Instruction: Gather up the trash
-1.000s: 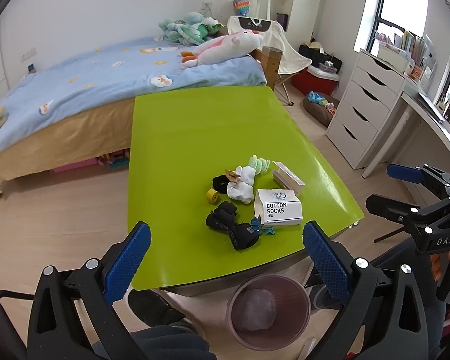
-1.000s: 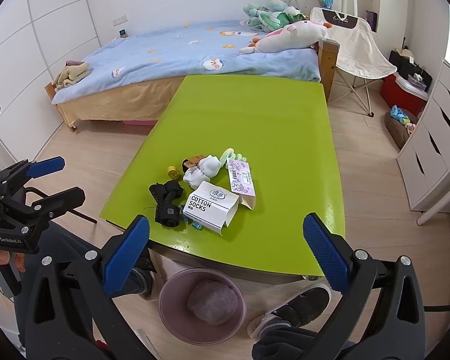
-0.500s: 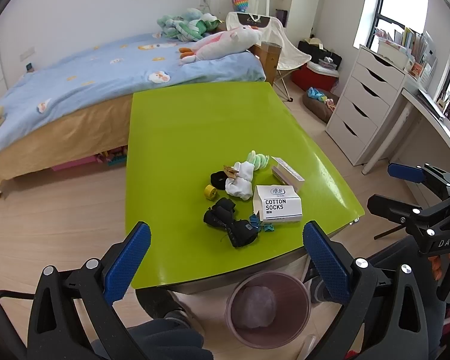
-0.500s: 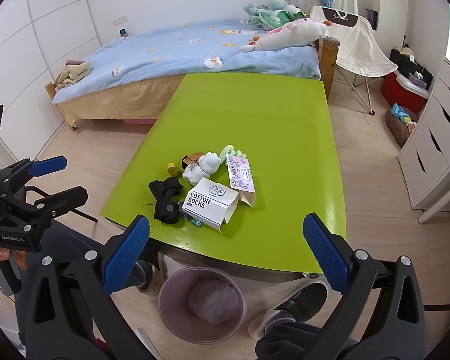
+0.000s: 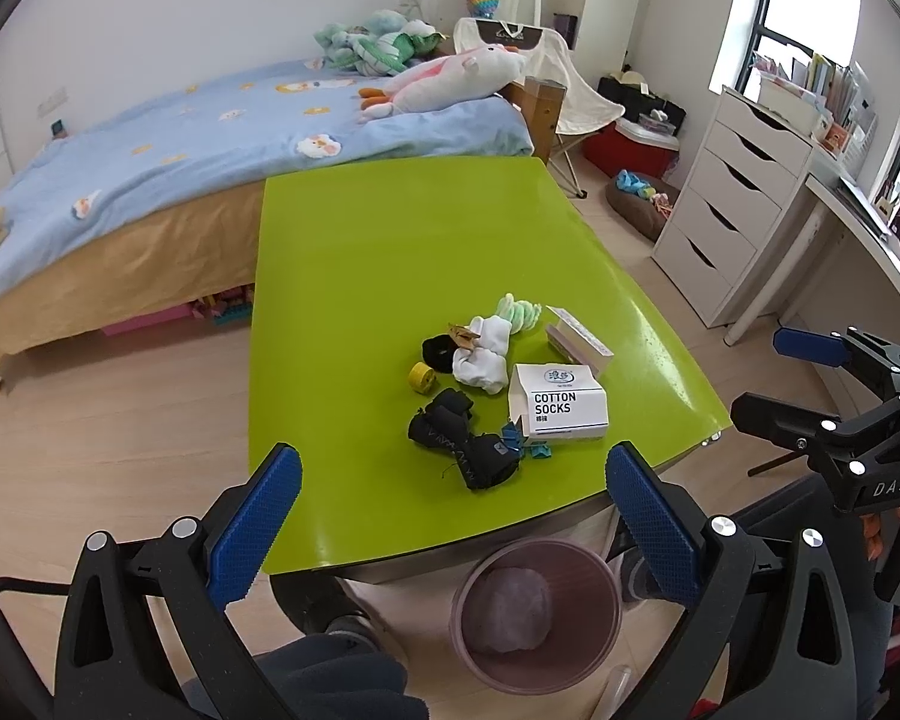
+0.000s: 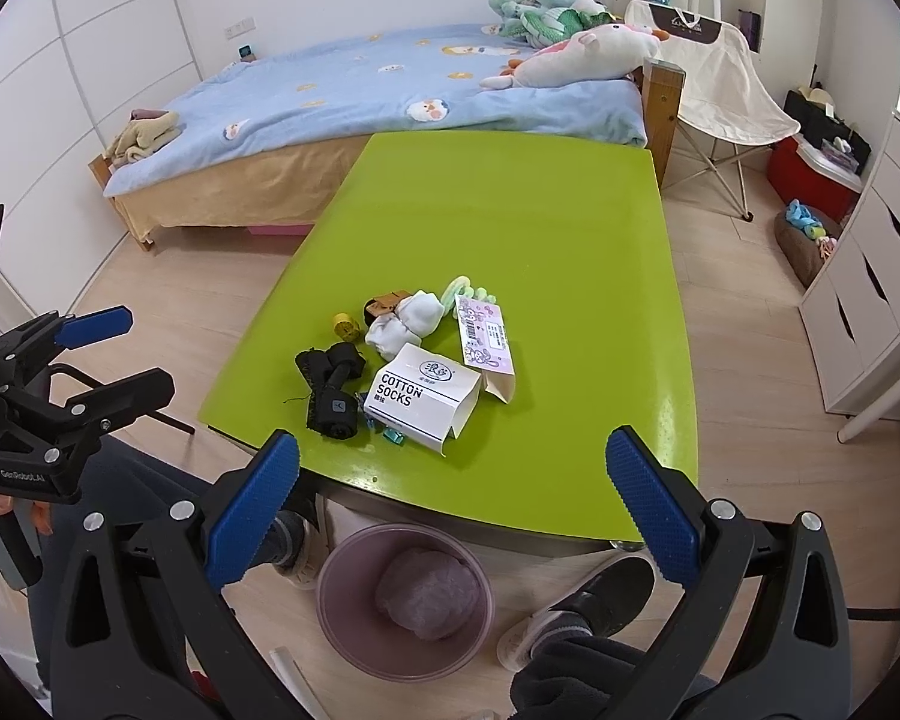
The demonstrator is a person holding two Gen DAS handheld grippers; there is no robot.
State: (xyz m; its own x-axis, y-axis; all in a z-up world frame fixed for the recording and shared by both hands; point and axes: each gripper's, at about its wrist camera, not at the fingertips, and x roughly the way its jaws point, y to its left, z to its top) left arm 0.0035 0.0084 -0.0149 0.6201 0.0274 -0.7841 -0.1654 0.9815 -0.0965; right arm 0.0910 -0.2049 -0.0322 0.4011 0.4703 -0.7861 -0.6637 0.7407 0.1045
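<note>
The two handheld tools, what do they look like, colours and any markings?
Both match: the left tool and right tool have black angular frames with silver screw heads, and each finger ends in a blue pad with a fine knurled texture. White lettering shows on the bodies: "GenRobot.AI" on the left one, "DAS" on the right. No cables are visible.

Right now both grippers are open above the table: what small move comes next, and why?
Probably lower the right gripper toward the COTTON SOCKS box. It lies nearest the table's near edge, the bin sits just below, and neither it nor the left gripper holds anything.
</note>
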